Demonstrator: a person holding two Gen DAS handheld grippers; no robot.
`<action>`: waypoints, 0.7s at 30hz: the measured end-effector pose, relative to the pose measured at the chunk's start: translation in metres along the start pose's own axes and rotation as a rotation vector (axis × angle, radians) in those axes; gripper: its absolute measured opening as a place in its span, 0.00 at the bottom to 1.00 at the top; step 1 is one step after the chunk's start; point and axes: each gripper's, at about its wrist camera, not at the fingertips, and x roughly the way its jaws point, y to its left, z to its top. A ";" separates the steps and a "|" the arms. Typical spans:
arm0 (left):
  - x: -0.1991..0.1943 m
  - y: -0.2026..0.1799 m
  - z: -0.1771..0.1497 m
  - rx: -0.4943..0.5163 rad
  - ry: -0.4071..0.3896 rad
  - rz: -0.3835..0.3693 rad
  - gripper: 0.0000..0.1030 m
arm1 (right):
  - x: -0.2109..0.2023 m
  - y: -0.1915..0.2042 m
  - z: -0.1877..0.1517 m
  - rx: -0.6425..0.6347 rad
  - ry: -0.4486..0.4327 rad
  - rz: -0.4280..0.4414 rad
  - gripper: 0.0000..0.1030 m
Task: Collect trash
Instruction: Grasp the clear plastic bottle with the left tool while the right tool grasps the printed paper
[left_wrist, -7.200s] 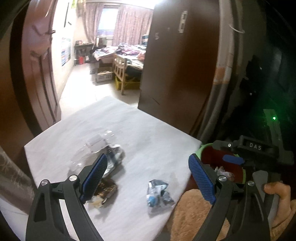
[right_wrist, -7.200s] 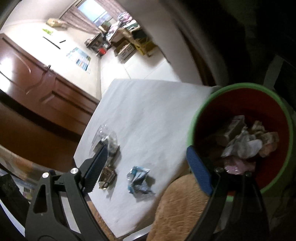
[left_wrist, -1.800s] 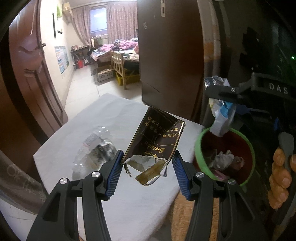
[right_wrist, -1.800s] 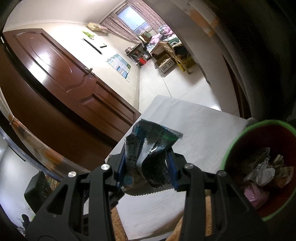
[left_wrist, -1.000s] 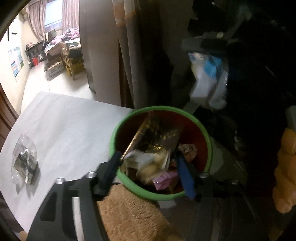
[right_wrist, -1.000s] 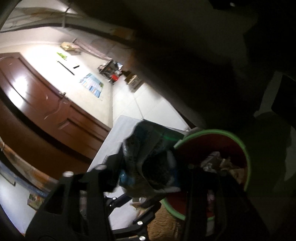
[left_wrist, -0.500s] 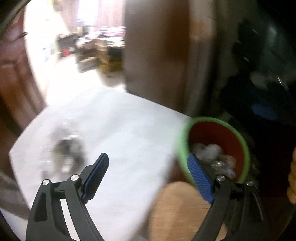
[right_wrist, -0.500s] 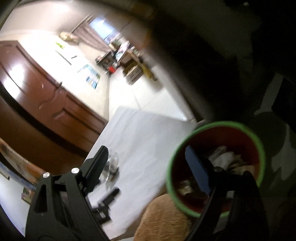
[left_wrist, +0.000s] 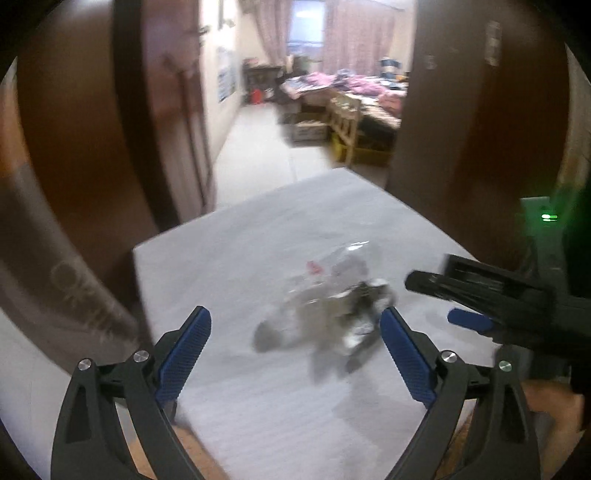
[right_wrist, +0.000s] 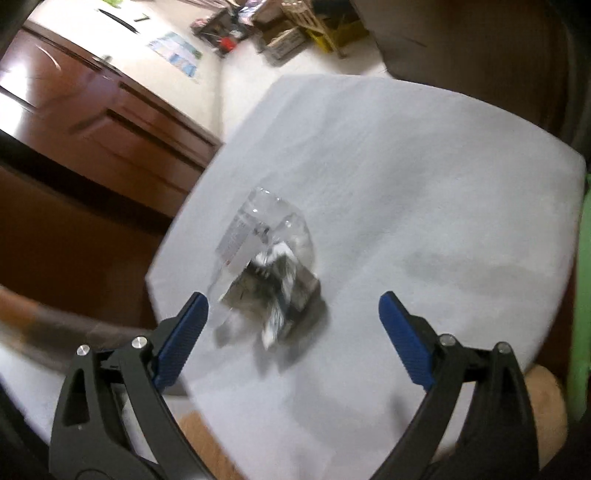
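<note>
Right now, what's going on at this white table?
A person is clearing trash off a white-covered table with a two-finger tool in each hand. The left tool and right tool are both open and empty, their jaws having just been opening. Both point down at the last pile: a crumpled clear plastic bottle lying against a crushed silver wrapper. A strip of the green bin shows at the right edge.
</note>
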 end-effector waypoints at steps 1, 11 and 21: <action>0.002 0.005 0.002 -0.021 0.007 -0.008 0.86 | 0.007 0.008 0.000 -0.011 -0.013 -0.017 0.93; 0.020 0.049 -0.005 -0.101 0.032 0.013 0.86 | 0.075 0.024 -0.007 0.031 0.098 -0.093 0.95; 0.027 0.040 0.002 0.026 0.012 -0.020 0.86 | 0.047 0.014 -0.002 -0.070 0.119 0.038 0.63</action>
